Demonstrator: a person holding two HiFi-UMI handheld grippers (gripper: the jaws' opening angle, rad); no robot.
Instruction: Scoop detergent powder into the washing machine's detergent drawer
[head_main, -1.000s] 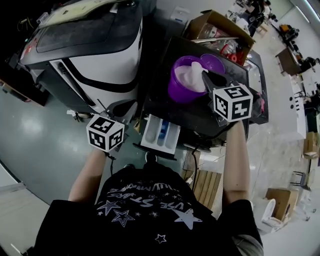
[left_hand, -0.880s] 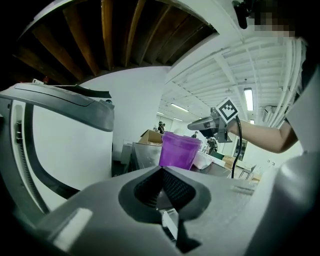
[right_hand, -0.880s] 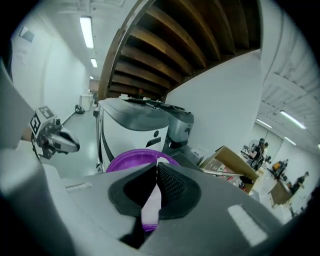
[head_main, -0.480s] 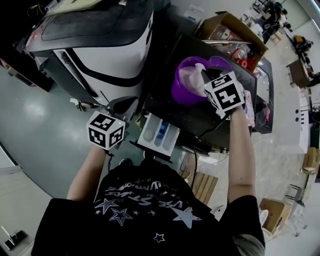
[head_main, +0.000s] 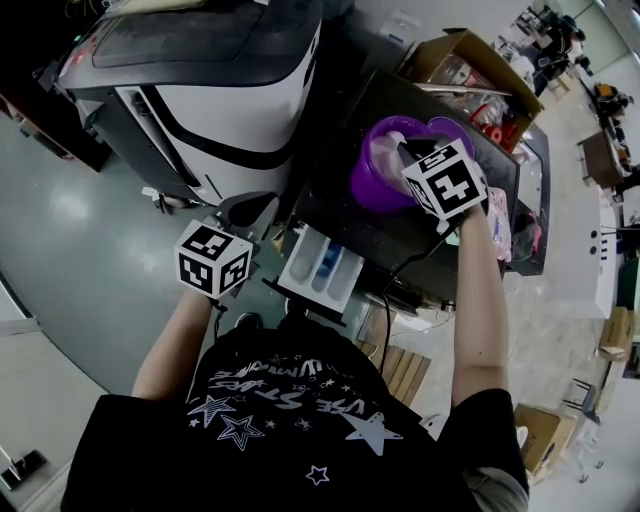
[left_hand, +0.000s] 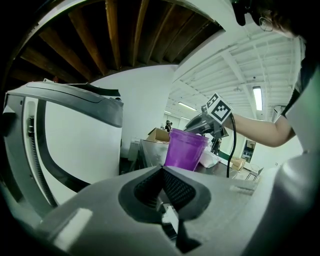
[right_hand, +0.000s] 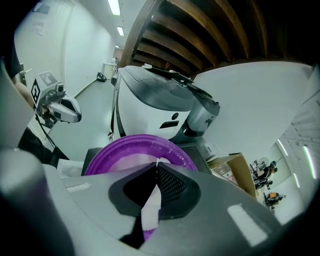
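A purple tub (head_main: 385, 170) of pale powder stands on the dark washing machine top (head_main: 345, 215). My right gripper (head_main: 408, 150) reaches over the tub's rim (right_hand: 131, 149) from the right. In the right gripper view this gripper (right_hand: 156, 162) is shut on the flat white handle of a scoop (right_hand: 150, 210), whose bowl is hidden. The detergent drawer (head_main: 322, 265) stands pulled out below the tub, with white and blue compartments. My left gripper (head_main: 245, 212) hangs left of the drawer, shut (left_hand: 162, 169) and holding nothing, aimed toward the tub (left_hand: 185, 150).
A large white and black machine (head_main: 215, 90) stands left of the washing machine. An open cardboard box (head_main: 462, 62) with items sits behind the tub. A cable (head_main: 390, 300) hangs from the right gripper. A wooden pallet (head_main: 405, 372) lies on the floor near the person's feet.
My right gripper has moved left and further over the purple tub with the scoop handle. The left gripper has barely moved.
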